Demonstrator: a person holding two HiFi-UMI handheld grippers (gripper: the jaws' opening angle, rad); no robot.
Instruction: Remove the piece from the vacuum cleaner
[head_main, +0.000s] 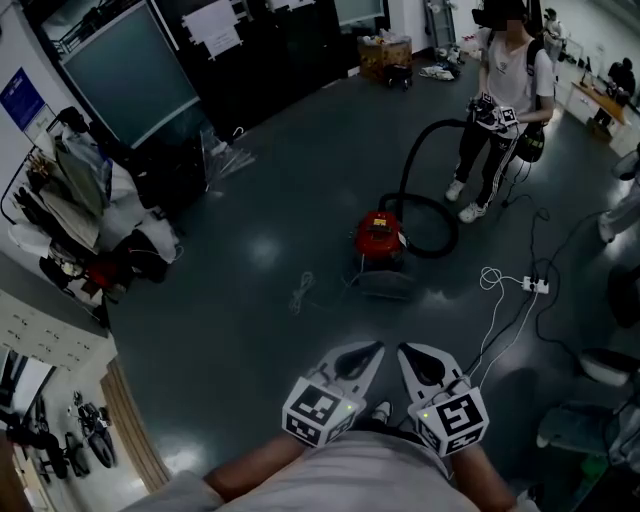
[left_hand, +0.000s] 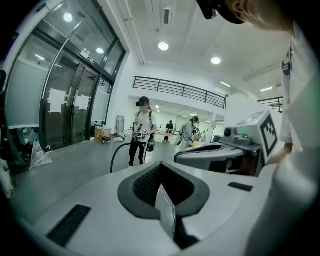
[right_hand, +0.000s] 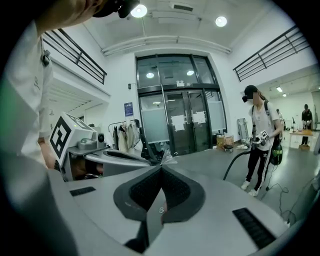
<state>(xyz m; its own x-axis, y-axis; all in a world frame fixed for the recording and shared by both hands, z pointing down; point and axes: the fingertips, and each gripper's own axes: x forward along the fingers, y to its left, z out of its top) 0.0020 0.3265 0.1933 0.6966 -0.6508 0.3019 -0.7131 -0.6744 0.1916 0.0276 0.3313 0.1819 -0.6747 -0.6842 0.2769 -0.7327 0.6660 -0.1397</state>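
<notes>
Clothes rack (head_main: 75, 190), far left of the head view: hung with pale garments, dark bags heaped at its foot. Large dark panel (head_main: 130, 70), upper left: leaning against the wall behind the rack. Floor (head_main: 230, 330): dark grey, glossy, with a loose grey cord (head_main: 300, 292) lying left of centre. Left gripper (head_main: 378, 347), bottom centre, held close to the wearer's body: jaws brought together at the tips with nothing between them, as the left gripper view confirms (left_hand: 161, 165); marker cube (head_main: 320, 410) behind it. Vacuum cleaner (head_main: 380, 236), centre of the floor: a red canister, upright, well apart from both near grippers and ahead of them. Right gripper (head_main: 402, 349), just beside the left one: jaws likewise closed and empty, seen plainly in the right gripper view (right_hand: 161, 167). Black hose (head_main: 415, 165): attached to the canister, looping on the floor to its right and arching up to a standing person (head_main: 500, 110), upper right, who holds its far end with a separate pair of grippers. Power strip (head_main: 535, 285), right of the canister: white, on the floor, with a white cable (head_main: 500, 320) trailing toward the lower edge.
</notes>
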